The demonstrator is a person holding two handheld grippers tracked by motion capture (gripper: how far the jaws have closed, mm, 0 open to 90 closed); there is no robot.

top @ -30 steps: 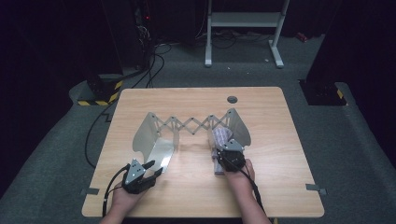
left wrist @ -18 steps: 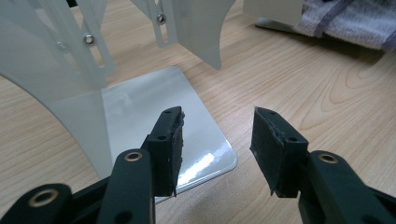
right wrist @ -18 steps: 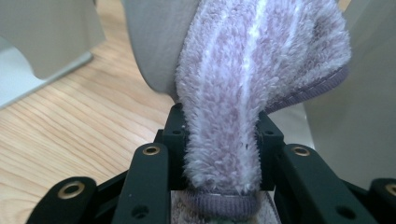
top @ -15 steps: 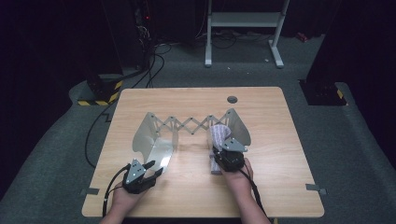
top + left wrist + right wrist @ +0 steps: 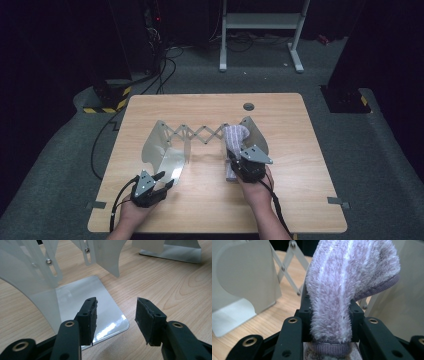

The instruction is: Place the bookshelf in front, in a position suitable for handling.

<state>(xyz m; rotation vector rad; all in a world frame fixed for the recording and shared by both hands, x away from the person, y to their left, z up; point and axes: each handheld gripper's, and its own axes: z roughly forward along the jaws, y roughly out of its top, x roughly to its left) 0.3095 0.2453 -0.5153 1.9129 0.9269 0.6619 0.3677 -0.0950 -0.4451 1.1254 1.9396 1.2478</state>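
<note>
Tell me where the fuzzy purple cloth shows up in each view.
High view: the cloth is right of center, just ahead of the right gripper, against the rack's right plate.
Left gripper view: not in it.
Right gripper view: the cloth rises through the middle, pinched between the jaws.
Shared landmark: the rack's scissor links, on the table.

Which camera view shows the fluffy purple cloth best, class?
The right gripper view: the purple cloth is close up there, pinched between the right gripper jaws, pile and hem clear. The high view shows the cloth small, beside the metal expanding rack.
</note>
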